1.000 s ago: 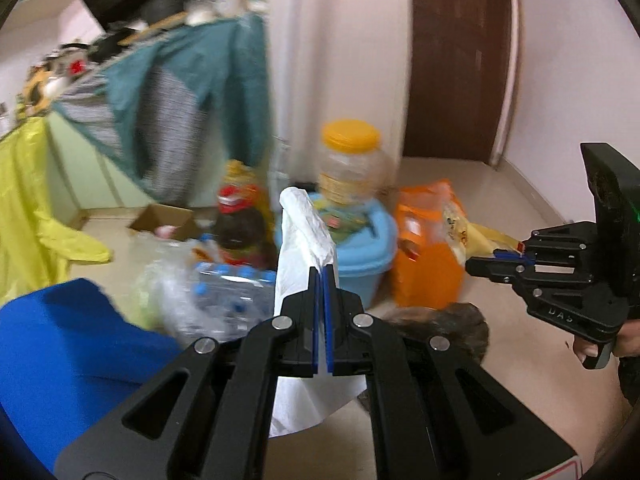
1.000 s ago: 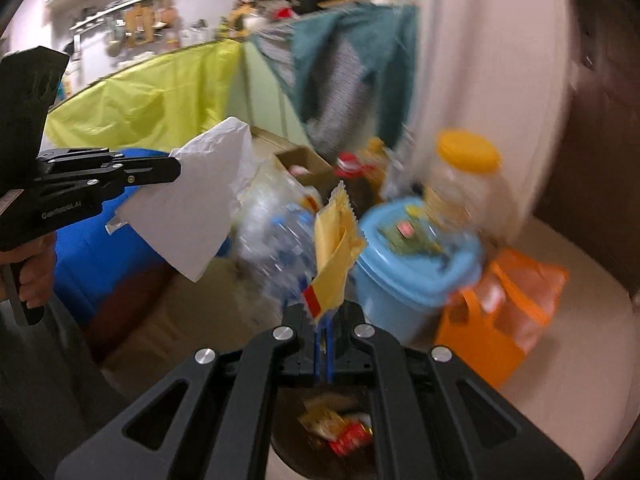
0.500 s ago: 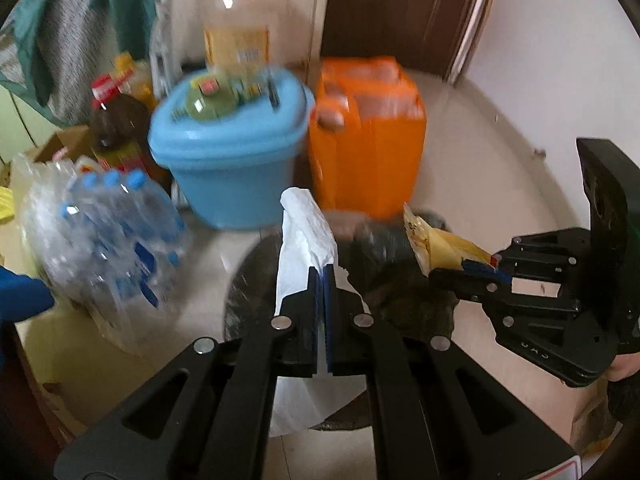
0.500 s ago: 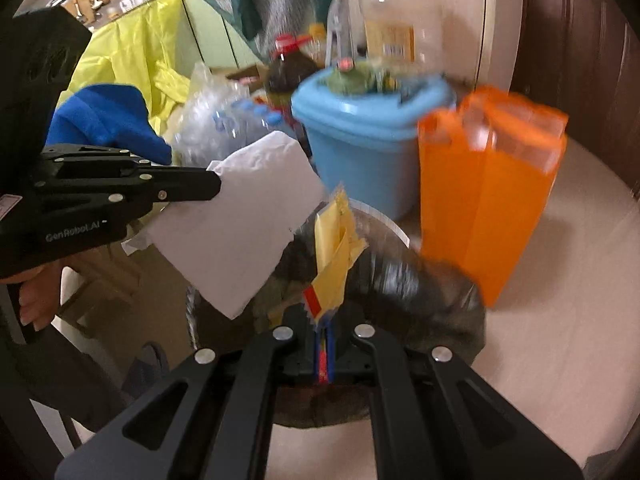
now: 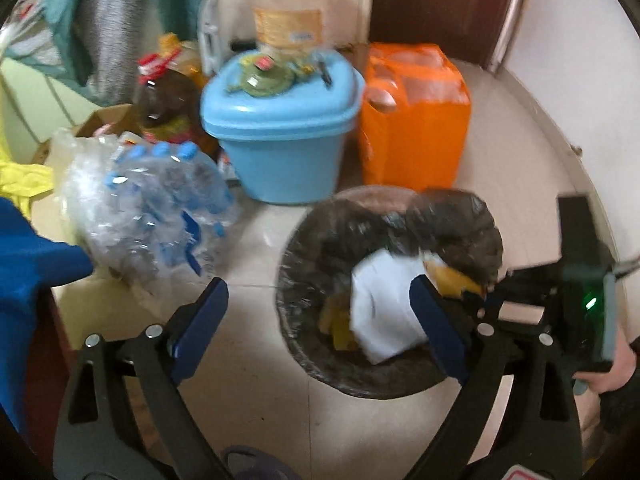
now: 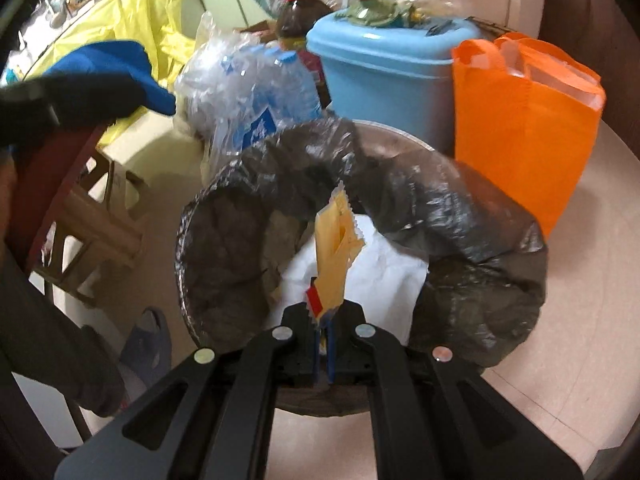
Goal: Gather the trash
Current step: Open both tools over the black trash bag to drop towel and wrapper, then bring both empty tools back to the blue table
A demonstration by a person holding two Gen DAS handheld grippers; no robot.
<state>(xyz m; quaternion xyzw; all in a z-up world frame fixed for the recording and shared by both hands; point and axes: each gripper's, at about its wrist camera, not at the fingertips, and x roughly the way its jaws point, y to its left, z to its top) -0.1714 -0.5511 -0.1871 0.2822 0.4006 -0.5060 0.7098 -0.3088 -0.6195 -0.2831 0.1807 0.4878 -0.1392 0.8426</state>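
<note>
A round bin (image 5: pixel 304 344) lined with a dark bag stands on the tiled floor below both grippers. My left gripper (image 5: pixel 317 284) hangs over its near rim with its jaws opening wide and nothing between them. A white sheet of paper (image 5: pixel 384 312) lies loose inside the bin. In the right wrist view the same white paper (image 6: pixel 384 280) lies in the bin (image 6: pixel 224 248). My right gripper (image 6: pixel 323 328) is over the bin mouth. It pinches a yellow wrapper (image 6: pixel 334 252) that stands upright, and its jaws are just starting to open. The yellow wrapper (image 5: pixel 452 280) also shows at the right gripper's tips in the left wrist view.
Behind the bin stand a blue lidded tub (image 5: pixel 280 136), an orange bag (image 5: pixel 412 128), a wrapped pack of water bottles (image 5: pixel 152 200), an oil bottle (image 5: pixel 164 100) and a big jar (image 5: pixel 292 12). A wooden stool (image 6: pixel 80 208) and a slipper (image 6: pixel 144 340) are to the left.
Both grippers have come down over the bin. The left gripper has opened and let go of the white paper, which now lies in the bin. The right still grips the wrapper.
</note>
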